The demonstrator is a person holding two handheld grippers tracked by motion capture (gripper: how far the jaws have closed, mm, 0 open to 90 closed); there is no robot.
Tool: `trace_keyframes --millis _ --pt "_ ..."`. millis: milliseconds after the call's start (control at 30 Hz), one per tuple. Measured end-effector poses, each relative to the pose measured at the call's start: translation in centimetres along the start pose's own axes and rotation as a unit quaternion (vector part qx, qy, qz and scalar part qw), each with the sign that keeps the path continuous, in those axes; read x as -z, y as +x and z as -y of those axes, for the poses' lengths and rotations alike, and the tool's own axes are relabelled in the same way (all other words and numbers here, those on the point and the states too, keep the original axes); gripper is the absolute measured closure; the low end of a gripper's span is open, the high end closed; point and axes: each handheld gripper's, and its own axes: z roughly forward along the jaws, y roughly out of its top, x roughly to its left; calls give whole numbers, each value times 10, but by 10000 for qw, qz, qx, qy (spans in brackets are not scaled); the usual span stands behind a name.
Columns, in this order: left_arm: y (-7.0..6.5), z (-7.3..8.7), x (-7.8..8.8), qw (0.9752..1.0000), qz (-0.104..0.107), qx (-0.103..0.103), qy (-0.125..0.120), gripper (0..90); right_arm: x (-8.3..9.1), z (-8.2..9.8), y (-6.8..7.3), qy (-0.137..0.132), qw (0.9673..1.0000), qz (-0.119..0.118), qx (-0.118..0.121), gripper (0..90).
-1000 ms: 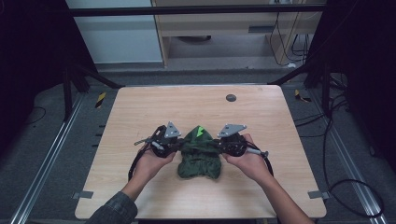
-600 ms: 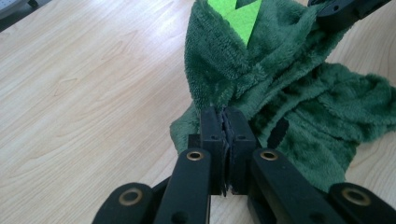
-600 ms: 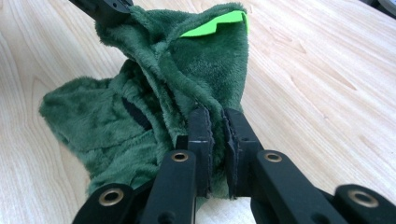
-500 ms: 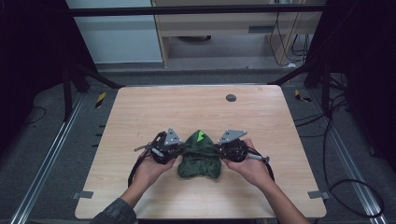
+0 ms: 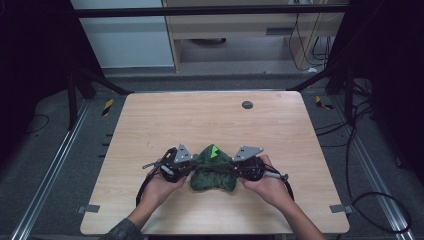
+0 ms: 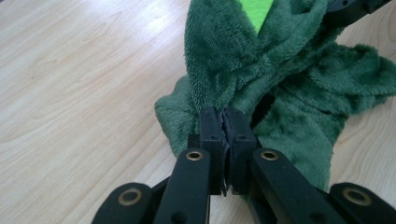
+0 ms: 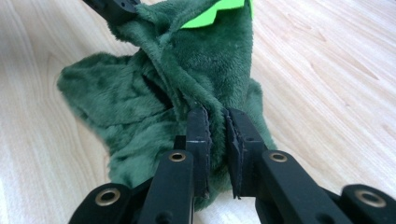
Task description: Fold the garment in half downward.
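Dark green plush cloth (image 5: 212,170) with a bright green patch (image 5: 214,151) pointing away lies crumpled on the light wooden counter (image 5: 200,120), stretched left to right, its two sides pinched by the left gripper (image 6: 224,122) and right gripper (image 7: 215,122) jaws.

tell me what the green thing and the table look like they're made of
The green cloth item looks like plush fleece: dense, fuzzy pile, soft folds, with a flat, bright green patch, perhaps felt. The table looks like light wood or wood-look laminate: pale grain lines, smooth, slightly shiny surface.
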Motion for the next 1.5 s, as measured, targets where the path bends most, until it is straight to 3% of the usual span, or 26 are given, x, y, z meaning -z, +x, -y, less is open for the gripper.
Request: trace_keyframes --millis 500,1233,1500 --pt "-12 11 0 9999 3 -103 -58 862 3 11 9 28 10000 11 72 793" --pt "-19 28 -3 9999 -38 -72 -76 819 4 24 15 56 10000 -7 66 774" --pt "-18 29 -5 10000 -9 -38 -65 884 4 23 14 36 10000 4 61 821"
